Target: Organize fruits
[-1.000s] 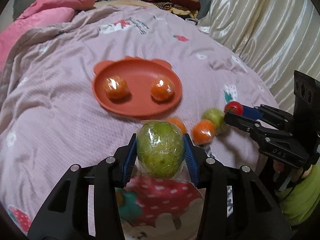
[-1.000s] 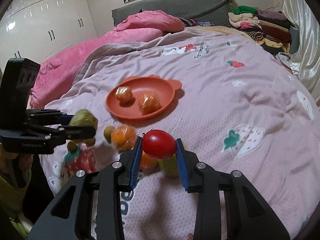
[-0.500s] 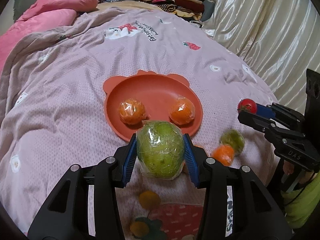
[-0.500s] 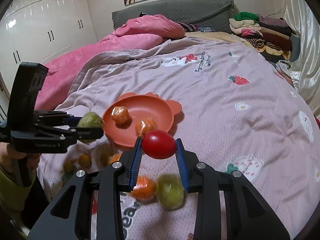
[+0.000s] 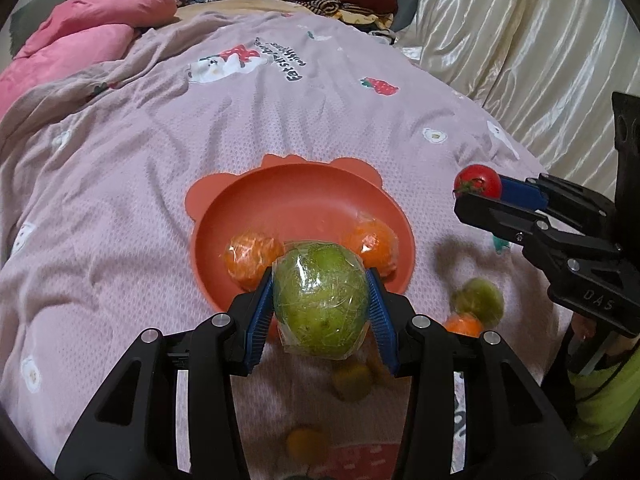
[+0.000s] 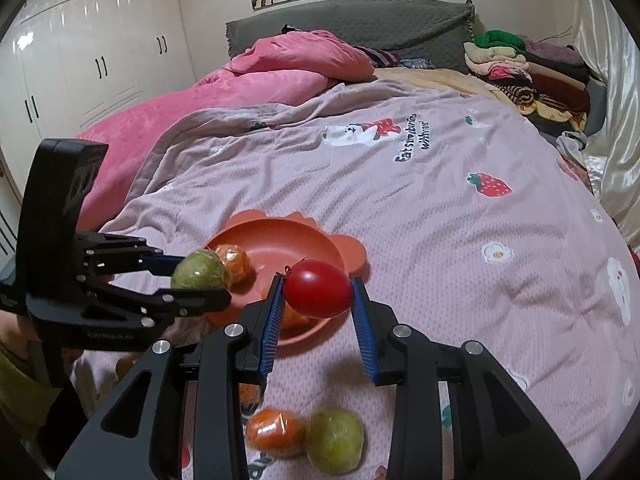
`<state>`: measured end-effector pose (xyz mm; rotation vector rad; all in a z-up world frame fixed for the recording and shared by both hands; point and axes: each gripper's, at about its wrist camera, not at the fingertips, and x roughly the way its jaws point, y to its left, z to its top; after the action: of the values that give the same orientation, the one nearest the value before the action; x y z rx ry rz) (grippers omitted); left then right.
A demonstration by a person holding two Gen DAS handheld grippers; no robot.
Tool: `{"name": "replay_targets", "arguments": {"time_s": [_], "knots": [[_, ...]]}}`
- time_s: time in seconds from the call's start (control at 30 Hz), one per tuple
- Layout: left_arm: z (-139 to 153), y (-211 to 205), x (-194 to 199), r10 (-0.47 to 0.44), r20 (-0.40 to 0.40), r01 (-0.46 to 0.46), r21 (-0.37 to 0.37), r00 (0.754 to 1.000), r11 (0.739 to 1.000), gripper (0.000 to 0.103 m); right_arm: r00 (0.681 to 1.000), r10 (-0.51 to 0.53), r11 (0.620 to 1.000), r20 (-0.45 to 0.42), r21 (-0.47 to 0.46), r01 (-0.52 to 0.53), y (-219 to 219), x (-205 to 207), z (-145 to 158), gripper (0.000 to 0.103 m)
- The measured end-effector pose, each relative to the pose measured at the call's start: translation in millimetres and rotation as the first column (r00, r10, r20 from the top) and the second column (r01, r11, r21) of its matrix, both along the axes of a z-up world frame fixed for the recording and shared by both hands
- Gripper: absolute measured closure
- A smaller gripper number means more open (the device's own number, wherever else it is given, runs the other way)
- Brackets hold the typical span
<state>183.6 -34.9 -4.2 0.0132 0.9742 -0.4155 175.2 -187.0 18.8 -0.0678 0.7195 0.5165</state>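
An orange bear-eared plate (image 5: 304, 196) (image 6: 280, 240) lies on the pink bedspread and holds two plastic-wrapped oranges (image 5: 250, 254) (image 5: 374, 242). My left gripper (image 5: 320, 304) (image 6: 200, 280) is shut on a wrapped green fruit (image 5: 320, 300) (image 6: 200, 272), held over the plate's near rim. My right gripper (image 6: 318, 292) (image 5: 476, 192) is shut on a red tomato (image 6: 318, 288) (image 5: 478, 182), held in the air to the right of the plate. A wrapped orange (image 6: 274, 430) (image 5: 462, 324) and a green fruit (image 6: 336, 438) (image 5: 478, 300) lie loose on the spread.
A pink duvet (image 6: 256, 80) is piled at the bed's head. Folded clothes (image 6: 520, 68) are stacked at the far right corner, by a shiny cream curtain (image 5: 520, 40). White wardrobes (image 6: 92, 52) line the left wall. Small yellow-green fruits (image 5: 352, 376) lie under the left gripper.
Both grippers have travelled across the bed toward the plate with their fruits still held. The plate now sits closer in both views, and the loose fruits have dropped toward the bottom of both views.
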Motion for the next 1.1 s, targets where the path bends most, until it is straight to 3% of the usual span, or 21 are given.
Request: {"name": "replay_targets", "arguments": {"time_s": [0.6,1.1], "knots": [[-11,1,9,-0.005,-0.006,0.005,0.009,1.0,1.0,0.066,0.994,0.062,0.997,-0.085,-0.034,-0.066,29,46,-17,0.071],[-12,5,11,0.009,-0.002,-0.009,0.017,1.0,1.0,0.066,0.988,0.087,0.993,-0.125,-0.063,-0.096,39,59,-31,0.071]]}}
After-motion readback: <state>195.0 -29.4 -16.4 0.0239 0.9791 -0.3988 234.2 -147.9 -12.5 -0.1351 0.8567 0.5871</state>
